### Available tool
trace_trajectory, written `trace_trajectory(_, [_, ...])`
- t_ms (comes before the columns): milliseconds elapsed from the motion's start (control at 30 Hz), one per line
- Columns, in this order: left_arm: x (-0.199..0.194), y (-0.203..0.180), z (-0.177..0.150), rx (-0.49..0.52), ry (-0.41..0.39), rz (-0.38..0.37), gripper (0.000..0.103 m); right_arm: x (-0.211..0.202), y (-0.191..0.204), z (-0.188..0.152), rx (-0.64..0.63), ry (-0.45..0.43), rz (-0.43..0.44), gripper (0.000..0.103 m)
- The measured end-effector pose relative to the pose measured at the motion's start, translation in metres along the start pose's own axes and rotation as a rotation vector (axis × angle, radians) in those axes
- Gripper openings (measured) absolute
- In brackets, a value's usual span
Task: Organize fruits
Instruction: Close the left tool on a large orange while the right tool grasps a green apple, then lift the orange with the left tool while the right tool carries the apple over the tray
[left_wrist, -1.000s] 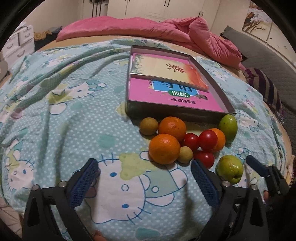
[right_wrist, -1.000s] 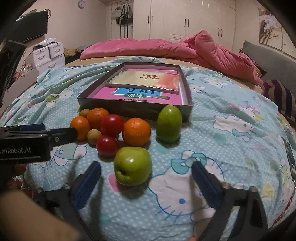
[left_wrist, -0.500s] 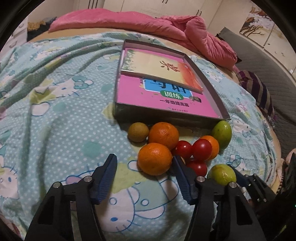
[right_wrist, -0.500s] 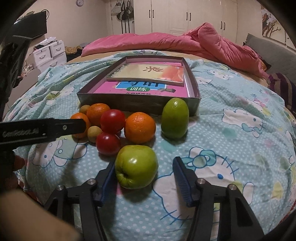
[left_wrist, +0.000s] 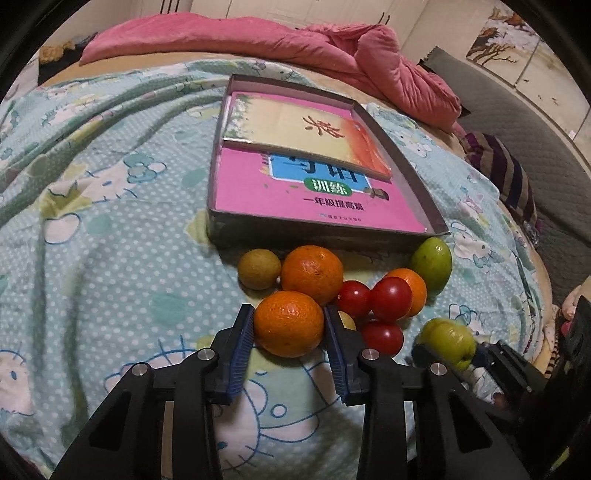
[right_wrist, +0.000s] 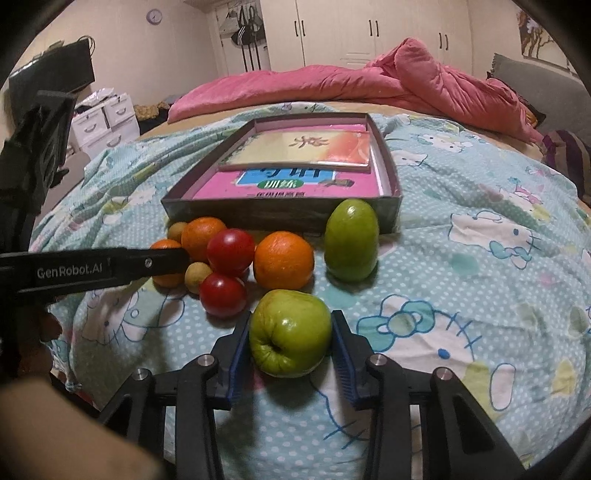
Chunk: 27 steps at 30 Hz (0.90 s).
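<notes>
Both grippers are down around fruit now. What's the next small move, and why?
Probably finish both squeezes, then lift. The left gripper is closing with the nearest round orange between its jaws, the right gripper with the round green apple; both fruits sit on the bedspread.

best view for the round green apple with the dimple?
Right wrist: the round green apple sits centred, sharp, between the closing right gripper's blue pads. Left wrist shows it blurred near the right edge.
</notes>
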<state>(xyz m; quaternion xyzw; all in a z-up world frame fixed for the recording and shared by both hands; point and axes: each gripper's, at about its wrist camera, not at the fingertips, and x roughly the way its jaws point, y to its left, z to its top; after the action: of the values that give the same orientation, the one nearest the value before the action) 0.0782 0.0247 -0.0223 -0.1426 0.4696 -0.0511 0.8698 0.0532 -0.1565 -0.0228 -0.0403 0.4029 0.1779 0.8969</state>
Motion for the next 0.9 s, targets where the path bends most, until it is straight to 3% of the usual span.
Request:
trace_trajectory(500, [-0.02,-0.003,0.028,-0.001,-0.097,0.013,0.038,-0.017,-0.007,0.045,0.005,-0.132,0.016,0.041])
trace_trajectory(733, [-0.005,-0.005,0.054,-0.014,-0.087,-0.006,0.038,-0.001,-0.008,0.077,-0.02,-0.146,0.038,0.041])
trace_trajectory(900, [0.011,-0.014,0.067,0.048,-0.1,0.047,0.038,0.01,-0.021,0.091,0.008,-0.149,0.04,0.034])
